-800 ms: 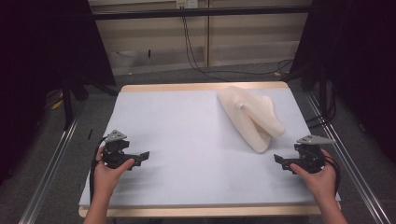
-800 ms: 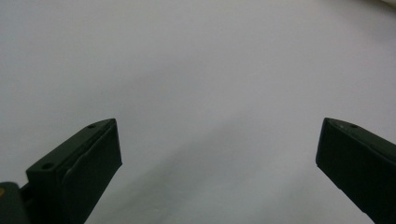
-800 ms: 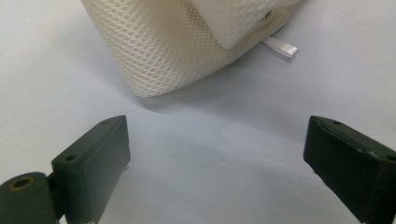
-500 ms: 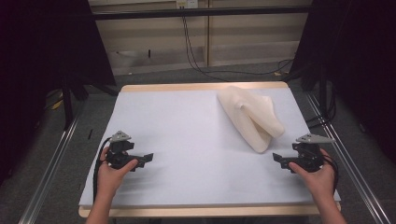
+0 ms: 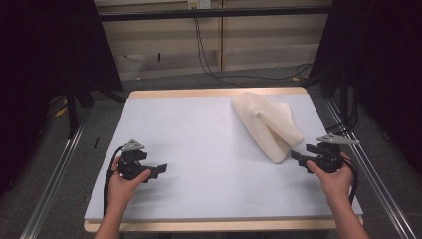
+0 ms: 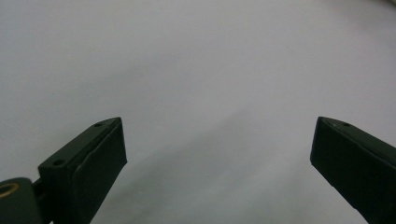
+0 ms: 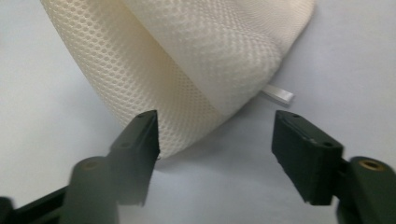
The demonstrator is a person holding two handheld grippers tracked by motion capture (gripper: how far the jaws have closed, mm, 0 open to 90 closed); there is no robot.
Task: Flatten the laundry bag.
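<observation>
One cream mesh bag [image 5: 266,124], folded, on worktop [image 5: 199,129]; also in right gripper view [image 7: 187,60]. One white tab [image 7: 279,95] at bag edge. Two grippers: left gripper [image 5: 160,169], right gripper [image 5: 294,156]. Two black fingers [image 6: 100,154] per gripper, four in all; right pair [image 7: 140,135] in right gripper view. Two hands: left hand [image 5: 124,181], right hand [image 5: 334,175]. One worktop. Two metal rails [image 5: 52,181] on floor, one each side of worktop.
</observation>
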